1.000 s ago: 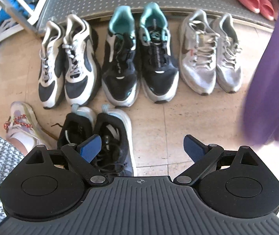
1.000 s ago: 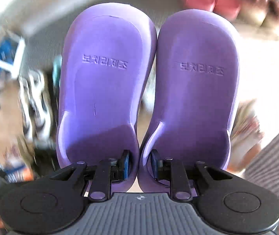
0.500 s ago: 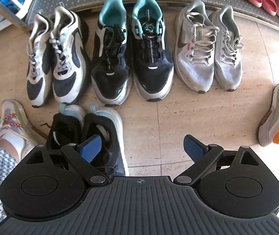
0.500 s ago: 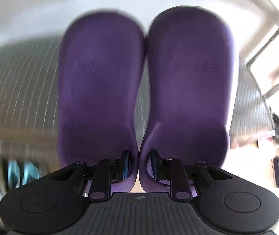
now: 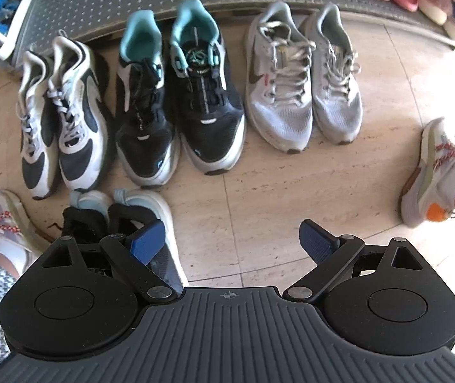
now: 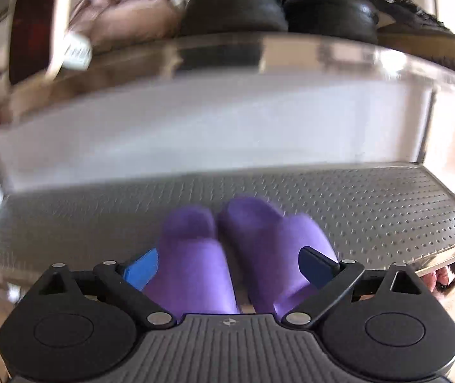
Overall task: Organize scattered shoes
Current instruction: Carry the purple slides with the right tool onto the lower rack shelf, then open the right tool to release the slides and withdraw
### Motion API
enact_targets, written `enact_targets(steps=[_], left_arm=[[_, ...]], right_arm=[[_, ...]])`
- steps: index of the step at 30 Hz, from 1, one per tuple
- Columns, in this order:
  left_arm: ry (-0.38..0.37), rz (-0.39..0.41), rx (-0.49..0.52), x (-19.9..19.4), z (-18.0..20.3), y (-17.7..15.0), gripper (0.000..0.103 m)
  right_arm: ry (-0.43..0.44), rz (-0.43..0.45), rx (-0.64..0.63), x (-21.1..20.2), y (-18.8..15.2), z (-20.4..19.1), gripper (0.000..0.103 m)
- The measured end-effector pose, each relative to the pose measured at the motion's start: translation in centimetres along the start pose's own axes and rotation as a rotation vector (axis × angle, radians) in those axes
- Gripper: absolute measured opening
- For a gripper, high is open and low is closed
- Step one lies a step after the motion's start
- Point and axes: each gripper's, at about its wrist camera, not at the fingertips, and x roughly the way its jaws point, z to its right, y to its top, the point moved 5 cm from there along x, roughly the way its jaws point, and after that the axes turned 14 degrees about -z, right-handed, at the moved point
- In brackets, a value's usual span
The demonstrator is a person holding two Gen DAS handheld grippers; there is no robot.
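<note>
A pair of purple slippers (image 6: 237, 255) sits side by side on the perforated metal shelf (image 6: 386, 201), toes pointing away, between the spread fingers of the right tool (image 6: 229, 266), whose jaws are opening and whose blue pads (image 6: 141, 268) press on neither slipper. Above it, an upper shelf (image 6: 259, 51) carries black shoes (image 6: 278, 9). The left tool (image 5: 232, 241) hangs released over the tiled floor (image 5: 275, 191), nothing between its pads. Ahead of it stand three pairs in a row: black-and-white sneakers (image 5: 58, 118), black-and-teal sneakers (image 5: 176, 102) and grey sneakers (image 5: 304, 76). A dark pair (image 5: 125, 220) lies just under its left finger.
</note>
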Motion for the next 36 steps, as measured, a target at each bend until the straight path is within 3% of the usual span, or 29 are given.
enact_targets(steps=[4,9,15,17,18,19,20,24,30,36], left_arm=[[0.019,-0.023,0.012,1.0,0.3,0.0,0.094],[0.038,-0.020,0.016,1.2,0.6,0.4,0.094],[0.031,-0.050,0.039,1.8,0.9,0.5,0.094],[0.033,-0.059,0.034,2.0,0.8,0.6,0.094],[0.034,-0.061,0.030,2.0,0.7,0.6,0.094],[0.035,-0.061,0.025,2.0,0.7,0.7,0.094],[0.035,-0.059,0.021,2.0,0.7,0.8,0.094],[0.039,-0.063,0.027,2.1,1.1,1.0,0.094],[0.049,-0.096,0.064,3.3,1.9,0.7,0.094],[0.058,-0.132,0.058,4.6,1.8,0.9,0.094]], right_arm=[[0.023,-0.126,-0.111,3.1,-1.1,1.0,0.091],[0.005,-0.186,-0.121,8.2,-2.3,0.5,0.091],[-0.041,-0.065,-0.143,10.1,-0.5,1.6,0.090],[-0.013,-0.056,-0.103,10.2,-0.1,1.9,0.067],[-0.002,-0.056,-0.083,10.3,0.5,2.0,0.065],[-0.013,-0.055,-0.085,10.3,0.9,1.8,0.055],[-0.028,-0.051,-0.095,10.0,0.9,1.6,0.042],[-0.115,-0.024,-0.092,8.0,0.7,1.5,0.027],[-0.276,0.009,0.059,6.6,1.9,8.2,0.027],[-0.417,0.028,0.111,7.8,3.0,14.9,0.027]])
